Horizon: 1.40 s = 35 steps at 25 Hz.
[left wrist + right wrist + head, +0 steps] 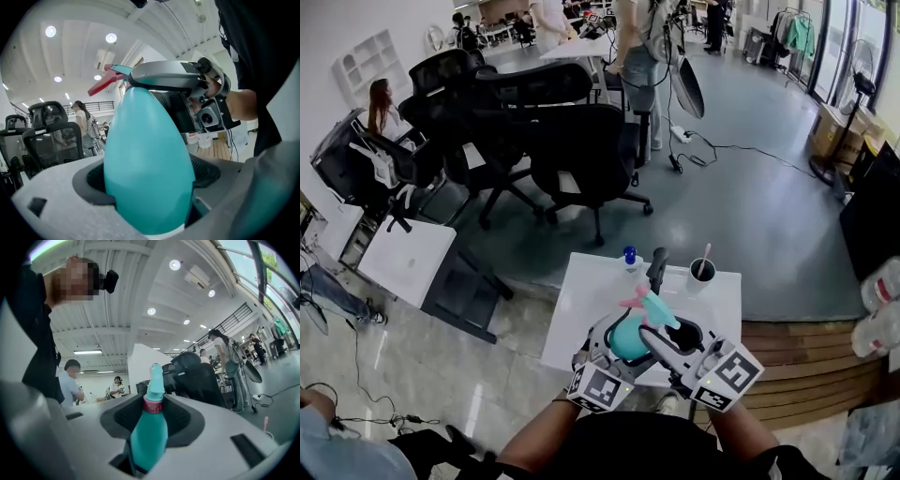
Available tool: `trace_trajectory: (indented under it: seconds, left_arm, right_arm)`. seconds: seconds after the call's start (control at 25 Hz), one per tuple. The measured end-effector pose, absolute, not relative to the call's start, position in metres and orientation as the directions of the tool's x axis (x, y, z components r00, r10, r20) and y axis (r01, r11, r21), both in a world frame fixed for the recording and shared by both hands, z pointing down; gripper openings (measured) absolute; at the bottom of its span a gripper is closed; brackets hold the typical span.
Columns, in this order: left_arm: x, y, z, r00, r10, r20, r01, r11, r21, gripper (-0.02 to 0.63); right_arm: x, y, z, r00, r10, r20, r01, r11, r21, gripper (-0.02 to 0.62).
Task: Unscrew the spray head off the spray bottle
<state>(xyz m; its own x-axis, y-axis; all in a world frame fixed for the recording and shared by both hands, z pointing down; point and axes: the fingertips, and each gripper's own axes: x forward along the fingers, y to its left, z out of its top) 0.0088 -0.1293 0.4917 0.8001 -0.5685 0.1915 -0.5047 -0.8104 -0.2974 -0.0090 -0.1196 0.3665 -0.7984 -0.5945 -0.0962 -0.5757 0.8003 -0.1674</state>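
Two tools are held close together at the lower middle of the head view, just over the near edge of a white bench [581, 309]. Between them the teal spray bottle [627, 341] is carried, tilted so that its top leans toward the upper right of the frame.

And the left tool [149, 187] is clamped on the bottle's egg-shaped body. That body fills the centre of the left gripper view, with the dark pads pressed against it on both sides.

The right tool [152, 420] is drawn in narrow on the spray head [149, 439], its jaw lips set against the teal plastic to left and right. Above the grip, at the centre of the right gripper view, a pink ring [152, 405] and the teal nozzle tip [155, 376] are seen between the dark pads.

In the left gripper view the right tool's grey jaw is laid across the bottle's top, and the pink trigger [101, 86] juts toward the upper left.

Higher on the bench in the head view, a small blue-capped bottle [629, 255] and a black cup [702, 274] with a stick in it are stood apart near the far edge. Black office chairs [581, 150] are parked beyond, in the upper half of the frame.
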Motion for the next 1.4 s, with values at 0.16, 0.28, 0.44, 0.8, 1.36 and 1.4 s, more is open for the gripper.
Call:
trace_trajectory:
  seconds: [0.16, 0.28, 0.44, 0.8, 1.36, 1.4]
  left_arm:
    - [0.010, -0.118, 0.493, 0.849, -0.490, 0.197, -0.438, -0.861, -0.257, 0.472]
    - [0.012, -0.108, 0.494, 0.890, -0.410, 0.200, -0.366, -0.903, -0.225, 0.472]
    - [0.020, -0.086, 0.481, 0.953, -0.244, 0.182, -0.209, -0.959, -0.190, 0.472]
    - [0.028, -0.059, 0.472, 0.987, -0.057, 0.153, -0.039, -0.992, -0.118, 0.472]
    - [-0.016, -0.151, 0.508, 0.747, -0.614, 0.255, -0.569, -0.789, -0.232, 0.472]
    - [-0.016, -0.152, 0.509, 0.738, -0.623, 0.258, -0.576, -0.782, -0.238, 0.472]
  right_arm:
    - [-0.012, -0.112, 0.365, -0.848, -0.520, -0.103, -0.506, 0.851, -0.138, 0.140]
    - [-0.013, -0.106, 0.366, -0.889, -0.444, -0.113, -0.432, 0.894, -0.119, 0.138]
    - [-0.014, -0.090, 0.363, -0.950, -0.280, -0.138, -0.272, 0.959, -0.074, 0.137]
    - [-0.010, -0.069, 0.355, -0.979, -0.035, -0.200, -0.031, 0.999, -0.023, 0.143]
    - [-0.008, -0.122, 0.379, -0.823, -0.556, -0.116, -0.531, 0.826, -0.192, 0.160]
    - [-0.009, -0.124, 0.379, -0.815, -0.569, -0.110, -0.543, 0.816, -0.200, 0.160]
